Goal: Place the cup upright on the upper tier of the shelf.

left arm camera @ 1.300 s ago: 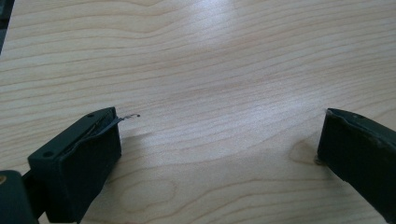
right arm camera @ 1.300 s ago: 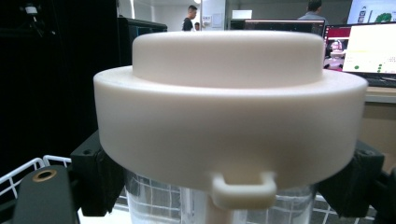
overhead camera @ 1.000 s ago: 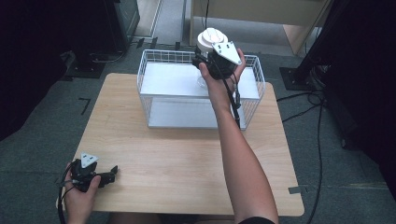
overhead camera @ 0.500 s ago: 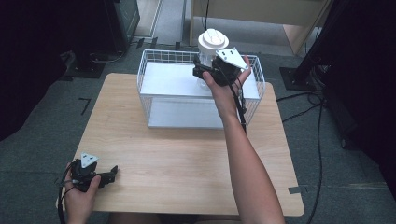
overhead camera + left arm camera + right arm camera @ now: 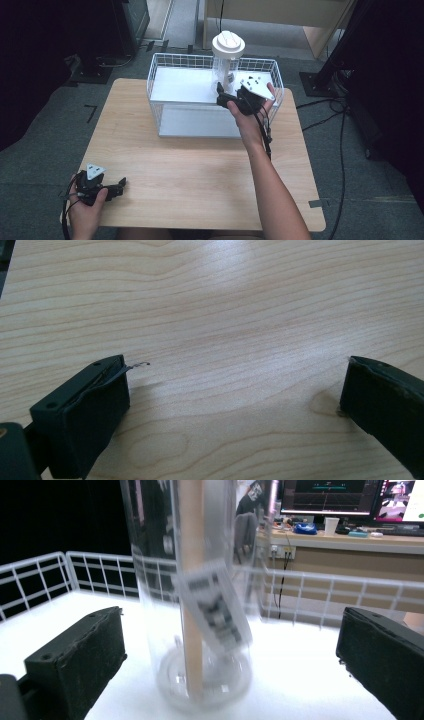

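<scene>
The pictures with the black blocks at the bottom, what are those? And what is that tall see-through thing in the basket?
A person holds a hand-held gripper in each hand; the black blocks are its two jaws, filmed by a small camera riding on it. The top picture comes from a camera above the wooden table. The left hand-held gripper rests on the table, jaws open, holding nothing. The right hand-held gripper reaches into the white wire basket, where a clear tall container with a white lid stands. Its jaws have just opened and stand apart from the container, not gripping it.
</scene>
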`<state>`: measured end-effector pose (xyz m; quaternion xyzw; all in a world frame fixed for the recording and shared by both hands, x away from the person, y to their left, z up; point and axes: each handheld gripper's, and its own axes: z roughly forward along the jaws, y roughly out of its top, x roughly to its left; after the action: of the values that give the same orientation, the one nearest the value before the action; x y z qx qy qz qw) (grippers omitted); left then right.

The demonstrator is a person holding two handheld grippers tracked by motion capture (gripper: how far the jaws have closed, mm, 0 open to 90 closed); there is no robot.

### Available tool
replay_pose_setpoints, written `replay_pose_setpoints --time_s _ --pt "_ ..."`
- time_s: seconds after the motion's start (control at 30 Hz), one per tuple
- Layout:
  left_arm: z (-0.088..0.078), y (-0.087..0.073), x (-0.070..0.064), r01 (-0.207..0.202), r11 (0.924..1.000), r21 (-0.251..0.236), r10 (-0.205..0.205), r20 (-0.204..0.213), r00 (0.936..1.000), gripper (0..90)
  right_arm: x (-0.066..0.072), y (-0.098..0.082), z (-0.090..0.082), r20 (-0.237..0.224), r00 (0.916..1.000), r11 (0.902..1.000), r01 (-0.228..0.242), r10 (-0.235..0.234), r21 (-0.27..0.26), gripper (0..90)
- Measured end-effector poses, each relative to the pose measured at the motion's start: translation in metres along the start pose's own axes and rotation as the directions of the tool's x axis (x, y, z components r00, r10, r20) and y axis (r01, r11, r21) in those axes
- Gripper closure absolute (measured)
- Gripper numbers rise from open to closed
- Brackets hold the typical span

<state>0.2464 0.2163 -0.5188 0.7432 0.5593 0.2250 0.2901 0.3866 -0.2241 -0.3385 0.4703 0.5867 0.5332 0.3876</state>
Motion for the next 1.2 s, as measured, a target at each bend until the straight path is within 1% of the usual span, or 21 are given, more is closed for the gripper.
replay_pose_setpoints --time_s 0.1,0.33,0.63,0.77,0.8,0.93,1.2 --pt "0.000 0.000 0.000 0.001 1.0000 0.000 -0.001 0.000 1.0000 0.0 -0.004 -0.010 -0.009 -0.004 1.0000 1.0000 0.005 -0.005 0.007 0.0" --pt "0.000 0.000 0.000 0.000 1.0000 -0.001 0.000 0.000 1.0000 0.0 -0.012 -0.031 -0.032 0.005 0.9996 0.9995 0.026 -0.026 0.016 0.0" --pt "0.000 0.000 0.000 -0.002 1.0000 0.001 0.002 0.000 1.0000 0.0 -0.023 -0.058 -0.065 0.022 0.9994 0.9989 0.026 -0.027 0.040 0.0" --pt "0.000 0.000 0.000 -0.002 1.0000 -0.002 0.002 -0.001 1.0000 0.0 -0.032 -0.069 -0.078 0.038 0.9990 0.9985 0.022 -0.024 0.049 0.0" --pt "0.000 0.000 0.000 0.003 1.0000 -0.002 -0.003 0.000 1.0000 0.1 -0.033 -0.071 -0.082 0.043 0.9989 0.9983 0.015 -0.017 0.056 0.0" --pt "0.000 0.000 0.000 0.000 1.0000 0.000 0.000 0.000 1.0000 0.1 -0.042 -0.082 -0.094 0.064 0.9979 0.9977 0.007 -0.012 0.068 0.0" --pt "0.000 0.000 0.000 0.000 1.0000 0.000 0.000 0.000 1.0000 0.1 -0.061 -0.106 -0.118 0.108 0.9941 0.9942 0.003 -0.015 0.107 0.0"
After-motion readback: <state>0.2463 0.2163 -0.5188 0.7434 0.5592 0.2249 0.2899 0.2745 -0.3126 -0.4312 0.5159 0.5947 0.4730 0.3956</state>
